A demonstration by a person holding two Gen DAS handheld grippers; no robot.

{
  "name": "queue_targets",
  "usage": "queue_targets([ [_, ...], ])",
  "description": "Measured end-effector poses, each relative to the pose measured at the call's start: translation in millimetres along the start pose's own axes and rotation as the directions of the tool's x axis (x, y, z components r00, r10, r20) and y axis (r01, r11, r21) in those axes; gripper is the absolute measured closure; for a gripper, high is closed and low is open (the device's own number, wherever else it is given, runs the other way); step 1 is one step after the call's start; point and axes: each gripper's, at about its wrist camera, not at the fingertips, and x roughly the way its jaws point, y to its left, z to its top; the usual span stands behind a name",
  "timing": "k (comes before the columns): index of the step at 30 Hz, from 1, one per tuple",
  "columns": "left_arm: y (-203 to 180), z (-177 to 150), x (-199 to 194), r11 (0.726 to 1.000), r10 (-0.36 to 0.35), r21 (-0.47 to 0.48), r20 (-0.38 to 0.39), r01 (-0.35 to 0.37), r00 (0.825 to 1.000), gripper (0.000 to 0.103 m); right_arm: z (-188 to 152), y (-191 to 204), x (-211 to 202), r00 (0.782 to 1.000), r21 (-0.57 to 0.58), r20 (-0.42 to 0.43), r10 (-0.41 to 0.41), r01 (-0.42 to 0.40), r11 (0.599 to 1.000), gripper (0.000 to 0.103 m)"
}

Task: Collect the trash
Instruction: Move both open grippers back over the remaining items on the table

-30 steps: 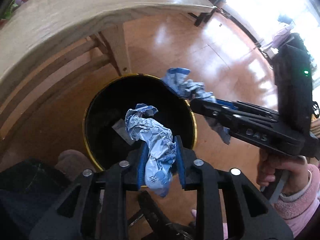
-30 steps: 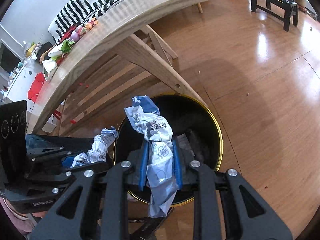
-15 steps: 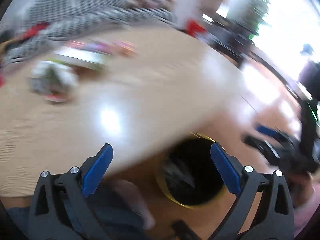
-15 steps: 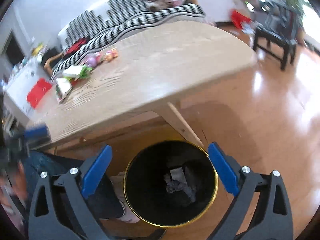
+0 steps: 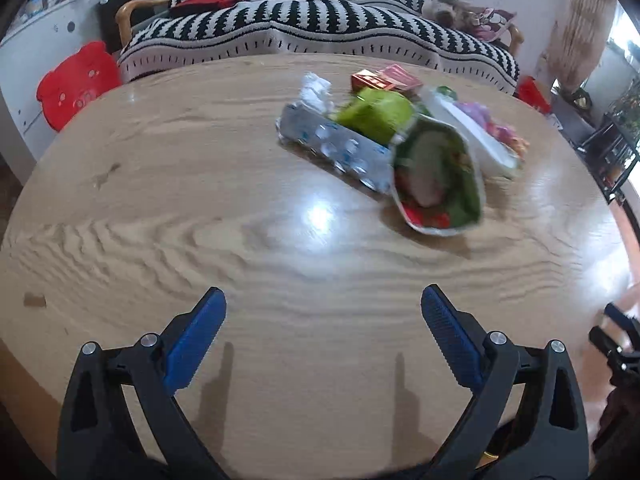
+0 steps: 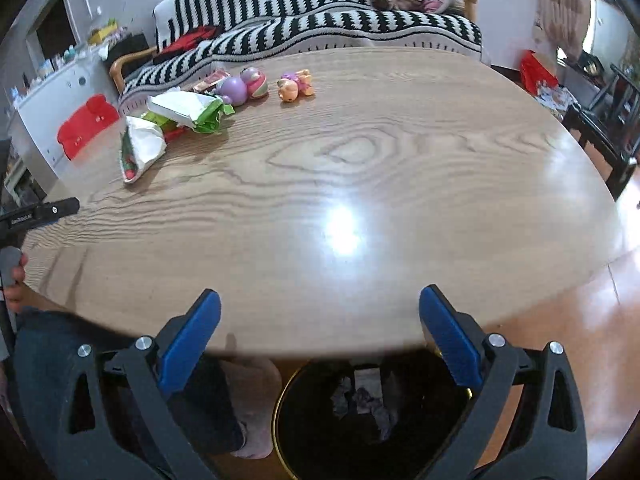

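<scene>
My left gripper is open and empty, low over the near part of the wooden table. Beyond it lies a pile of trash: a silver foil wrapper, an open green snack bag, a green wrapper and a red box. My right gripper is empty and its jaws are opening, above the table's front edge. Below it the black bin's gold rim shows, with crumpled wrappers inside. In the right wrist view, the snack bag lies far left.
Toy balls and an orange toy sit at the table's far side. A striped sofa stands behind, a red stool to the left, a dark chair to the right. A person's leg and foot are beside the bin.
Both grippers let their crumpled wrappers go into the bin and opened wide. Both then rose from the bin to above the table, the left one swinging furthest over the tabletop.
</scene>
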Motion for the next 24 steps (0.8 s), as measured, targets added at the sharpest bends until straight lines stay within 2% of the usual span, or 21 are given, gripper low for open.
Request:
queue_targets([
  [2, 9, 15, 14, 1.0, 0.003, -0.015, 0.006, -0.003, 1.0, 0.008, 10, 5, 12, 0.999, -0.034, -0.007, -0.037, 0.037, 0.999, 0.005],
  [3, 17, 24, 19, 0.998, -0.009, -0.058, 0.009, 0.009, 1.0, 0.008, 16, 11, 21, 0.996, -0.076, -0.018, -0.083, 0.082, 0.994, 0.006],
  [7, 36, 55, 46, 0.973, -0.082, -0.215, 0.026, 0.085, 0.996, 0.008, 35, 20, 38, 0.996, -0.102, -0.031, -0.081, 0.078, 0.992, 0.005],
  [11, 36, 89, 61, 0.961, -0.066, -0.264, 0.066, 0.081, 0.996, 0.008, 53, 28, 52, 0.996, -0.116, -0.04, -0.075, 0.07, 0.991, 0.005],
  [14, 36, 105, 82, 0.957, -0.057, -0.281, 0.045, 0.068, 0.997, 0.008, 65, 35, 61, 0.996, -0.121, -0.05, -0.072, 0.066, 0.991, 0.005],
  [16, 31, 109, 97, 0.961, -0.086, -0.264, 0.003, 0.084, 0.996, 0.007, 68, 36, 65, 0.996, -0.121, -0.057, -0.073, 0.066, 0.99, 0.005],
  [18, 18, 113, 98, 0.985, -0.055, -0.166, 0.003, 0.055, 0.998, 0.007, 73, 38, 69, 0.995, -0.123, -0.067, -0.074, 0.065, 0.99, 0.005],
  [20, 17, 111, 101, 0.99, -0.079, -0.123, -0.018, 0.076, 0.997, 0.007, 76, 39, 72, 0.994, -0.124, -0.076, -0.073, 0.064, 0.99, 0.005],
  [24, 31, 105, 103, 1.0, -0.018, -0.004, -0.043, 0.017, 0.999, 0.007, 83, 41, 76, 0.994, -0.129, -0.087, -0.072, 0.06, 0.99, 0.005],
])
